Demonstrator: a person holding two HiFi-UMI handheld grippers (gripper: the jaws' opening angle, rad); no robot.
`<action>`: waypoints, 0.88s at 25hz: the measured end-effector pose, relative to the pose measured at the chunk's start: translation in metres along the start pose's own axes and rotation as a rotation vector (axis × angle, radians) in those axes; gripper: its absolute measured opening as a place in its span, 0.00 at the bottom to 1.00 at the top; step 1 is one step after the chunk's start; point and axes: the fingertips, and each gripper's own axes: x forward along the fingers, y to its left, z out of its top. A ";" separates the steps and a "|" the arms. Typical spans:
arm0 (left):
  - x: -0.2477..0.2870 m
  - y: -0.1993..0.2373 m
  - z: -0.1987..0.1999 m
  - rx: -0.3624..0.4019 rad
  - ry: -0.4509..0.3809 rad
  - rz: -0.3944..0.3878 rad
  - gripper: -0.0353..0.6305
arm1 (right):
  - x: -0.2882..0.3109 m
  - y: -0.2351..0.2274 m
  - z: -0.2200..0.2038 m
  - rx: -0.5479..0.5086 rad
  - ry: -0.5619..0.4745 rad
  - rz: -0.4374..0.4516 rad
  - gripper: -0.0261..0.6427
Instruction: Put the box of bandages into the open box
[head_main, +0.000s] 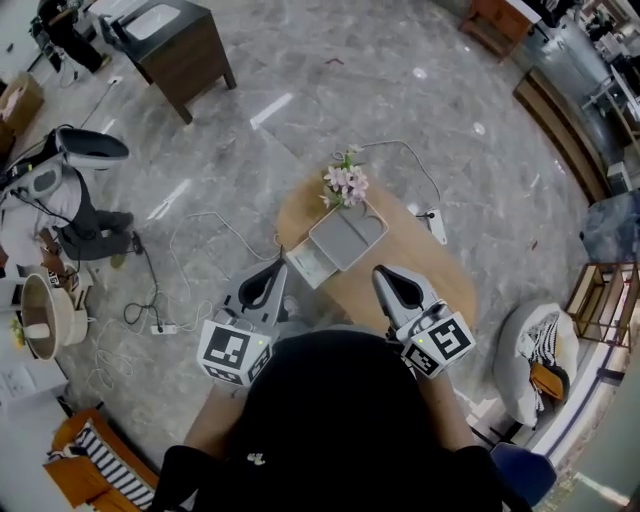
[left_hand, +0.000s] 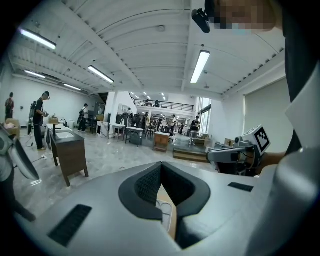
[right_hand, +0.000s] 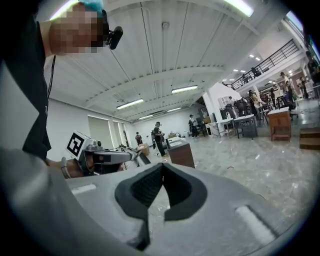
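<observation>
In the head view a grey open box (head_main: 348, 236) lies on the small round wooden table (head_main: 440, 272). A smaller white box (head_main: 312, 263) rests against its near left side; its print is too small to read. My left gripper (head_main: 278, 264) hovers just short of the white box, jaws shut and empty. My right gripper (head_main: 381, 271) hangs over the table to the right of the grey box, also shut and empty. In the left gripper view my left gripper (left_hand: 161, 163) shows a white object (left_hand: 165, 212) below its jaws. In the right gripper view my right gripper (right_hand: 162, 164) points over the floor.
A bunch of pink flowers (head_main: 345, 183) stands at the table's far edge behind the grey box. Cables (head_main: 190, 250) trail over the marble floor to the left. A dark cabinet (head_main: 175, 45) stands far left, and a white bag (head_main: 540, 350) lies at the right.
</observation>
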 end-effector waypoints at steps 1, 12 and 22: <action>-0.003 0.001 0.001 -0.003 -0.008 0.010 0.07 | 0.000 0.001 0.002 -0.005 -0.003 0.004 0.03; -0.020 0.008 0.000 -0.019 -0.026 0.075 0.07 | 0.004 0.013 0.018 -0.062 0.000 0.018 0.03; -0.016 0.006 -0.007 -0.033 -0.011 0.073 0.08 | 0.006 0.011 0.019 -0.063 0.022 0.023 0.03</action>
